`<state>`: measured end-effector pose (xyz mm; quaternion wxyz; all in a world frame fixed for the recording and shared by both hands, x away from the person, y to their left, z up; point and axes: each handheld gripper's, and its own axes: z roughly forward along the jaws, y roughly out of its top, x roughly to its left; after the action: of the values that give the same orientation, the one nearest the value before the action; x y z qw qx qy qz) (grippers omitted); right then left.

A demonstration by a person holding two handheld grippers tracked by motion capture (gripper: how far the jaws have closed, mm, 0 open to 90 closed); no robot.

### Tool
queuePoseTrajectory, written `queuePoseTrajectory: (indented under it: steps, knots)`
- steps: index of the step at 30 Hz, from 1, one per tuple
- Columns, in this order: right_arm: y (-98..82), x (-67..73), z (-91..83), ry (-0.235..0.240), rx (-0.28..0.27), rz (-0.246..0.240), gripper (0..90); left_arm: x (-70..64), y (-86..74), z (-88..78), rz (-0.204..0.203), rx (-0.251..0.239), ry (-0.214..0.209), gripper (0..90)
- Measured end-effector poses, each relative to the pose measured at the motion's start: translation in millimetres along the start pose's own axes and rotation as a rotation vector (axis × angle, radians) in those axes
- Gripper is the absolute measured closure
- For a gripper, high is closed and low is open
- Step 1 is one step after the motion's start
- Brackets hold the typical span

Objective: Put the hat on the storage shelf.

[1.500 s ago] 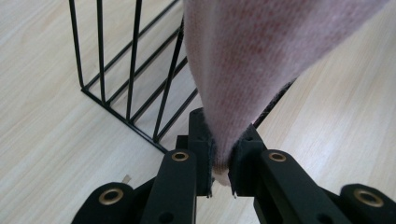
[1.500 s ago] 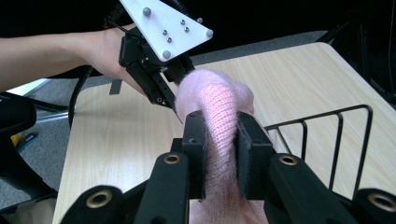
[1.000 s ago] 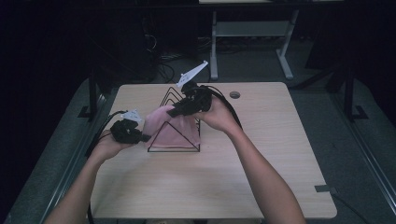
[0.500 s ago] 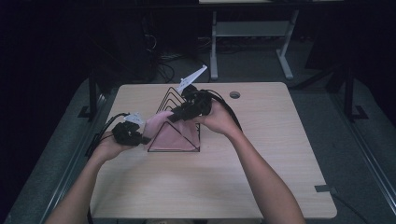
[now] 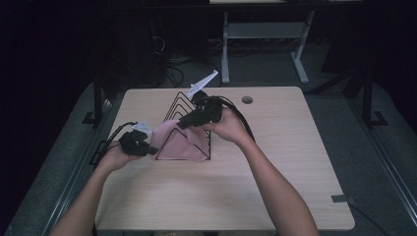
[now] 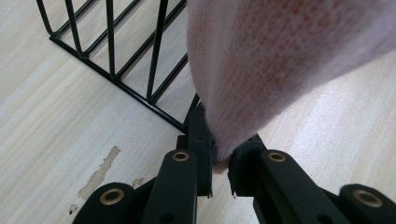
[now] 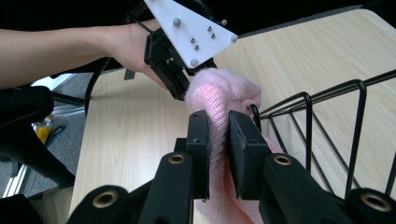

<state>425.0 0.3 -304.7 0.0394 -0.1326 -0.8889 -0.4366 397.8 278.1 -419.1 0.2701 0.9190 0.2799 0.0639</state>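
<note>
A pink knitted cloth (image 5: 179,140) hangs over the front of a black wire rack (image 5: 181,105) in the middle of the table. My left gripper (image 5: 147,146) is shut on the cloth's left edge; the knit (image 6: 261,60) runs up from between its jaws, with rack bars (image 6: 112,42) just behind. My right gripper (image 5: 183,123) is shut on the cloth's top fold (image 7: 219,100) above the rack wires (image 7: 327,121). The left gripper (image 7: 180,70) with its white plate sits just beyond in the right gripper view.
The light wooden table (image 5: 275,172) has a round cable hole (image 5: 247,100) at its back. A chipped patch (image 6: 100,172) marks the wood near the left gripper. Dark floor, cables and a white desk frame (image 5: 265,34) lie beyond the far edge.
Both grippers have kept hold of the cloth. The right gripper has dipped slightly toward the left one, bunching the cloth lower on the rack front.
</note>
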Motion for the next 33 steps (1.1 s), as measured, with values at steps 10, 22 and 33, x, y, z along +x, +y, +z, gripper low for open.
queuePoseTrajectory:
  steps: [10, 22, 33]
  knots:
    - [-0.8, -0.1, -0.3, -0.005, -0.006, -0.003, 78.2, -0.4, -0.3, -1.9, -0.002, 0.001, -0.002, 79.7]
    - [-5.7, -0.5, -2.6, 0.01, -0.034, -0.005, 67.5, 0.7, -2.0, -8.4, -0.02, -0.001, -0.02, 74.3]
    - [-17.8, 1.2, -30.0, -0.026, -0.084, 0.015, 45.6, -4.8, -4.4, -19.4, -0.022, -0.029, -0.011, 62.5]
